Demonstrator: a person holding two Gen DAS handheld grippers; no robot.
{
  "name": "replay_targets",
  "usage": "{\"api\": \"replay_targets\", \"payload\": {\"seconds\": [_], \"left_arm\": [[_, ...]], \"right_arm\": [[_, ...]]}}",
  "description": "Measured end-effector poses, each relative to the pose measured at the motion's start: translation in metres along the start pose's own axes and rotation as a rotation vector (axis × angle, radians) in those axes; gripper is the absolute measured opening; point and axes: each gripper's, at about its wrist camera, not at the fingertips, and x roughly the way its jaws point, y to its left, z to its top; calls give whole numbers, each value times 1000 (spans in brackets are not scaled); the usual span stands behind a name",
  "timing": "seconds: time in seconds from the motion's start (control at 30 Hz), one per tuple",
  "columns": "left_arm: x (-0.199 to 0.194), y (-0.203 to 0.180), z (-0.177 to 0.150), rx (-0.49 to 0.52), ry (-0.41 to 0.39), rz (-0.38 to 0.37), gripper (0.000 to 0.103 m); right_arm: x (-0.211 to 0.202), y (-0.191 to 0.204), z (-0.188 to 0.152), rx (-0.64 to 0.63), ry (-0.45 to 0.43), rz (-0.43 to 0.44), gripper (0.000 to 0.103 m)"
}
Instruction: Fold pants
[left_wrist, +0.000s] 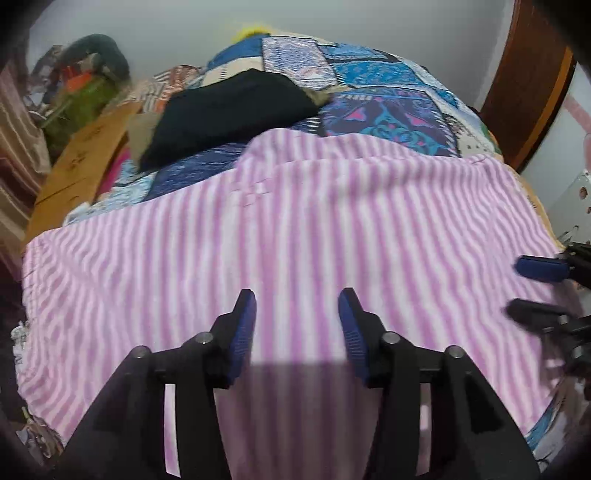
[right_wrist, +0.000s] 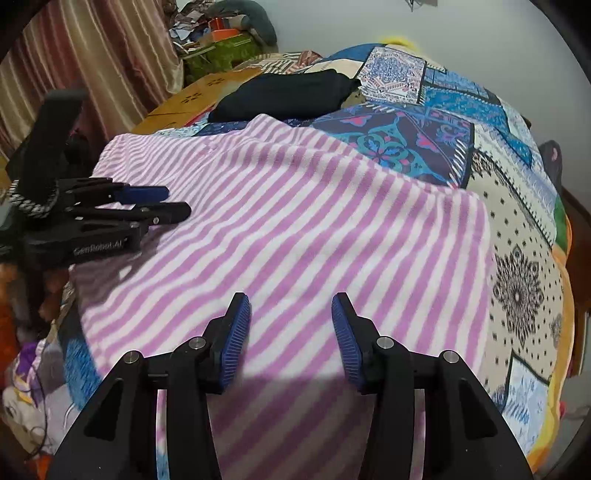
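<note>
Pants (left_wrist: 295, 236), pink-white striped, lay flat on bed (left_wrist: 388, 110) over patchwork cover, at its near edge. Left tongs (left_wrist: 297, 306) spread, nothing between pads, above cloth; right tongs (right_wrist: 291, 310) likewise spread, empty. Black folded garment (right_wrist: 284, 96) sat beyond, toward far edge. Long axis appeared to run side to side along near edge; which end held waistband unclear. Next fold likely: pinch both layers at matching corners, lift evenly, keep edges aligned.

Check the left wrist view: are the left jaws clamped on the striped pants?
No. The left gripper has its jaws apart above the pants, with no cloth pinched between them.
</note>
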Motion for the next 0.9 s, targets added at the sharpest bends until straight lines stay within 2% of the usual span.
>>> {"api": "replay_targets", "payload": {"seconds": [0.17, 0.33, 0.43, 0.5, 0.6, 0.7, 0.8, 0.9], "left_arm": [[-11, 30, -16, -87, -4, -27, 56], [-42, 58, -27, -142, -55, 6, 55], [-68, 83, -37, -182, -97, 21, 56], [-84, 100, -47, -199, -124, 28, 69], [-98, 121, -64, -222, -147, 64, 78], [-99, 143, -82, -269, -129, 80, 78], [-96, 160, -102, -321, -132, 62, 78], [-83, 171, -119, -361, -102, 49, 78]], "right_arm": [[-10, 1, -9, -4, 3, -13, 43], [-19, 4, -4, 30, -22, -2, 43], [-27, 15, 4, 7, -63, -2, 44], [-32, 25, 11, -8, -95, 7, 46], [-31, 40, 19, -31, -125, 17, 47], [-25, 54, 23, -65, -131, 30, 48], [-14, 66, 24, -80, -118, 47, 48], [4, 72, 20, -65, -80, 69, 48]]}}
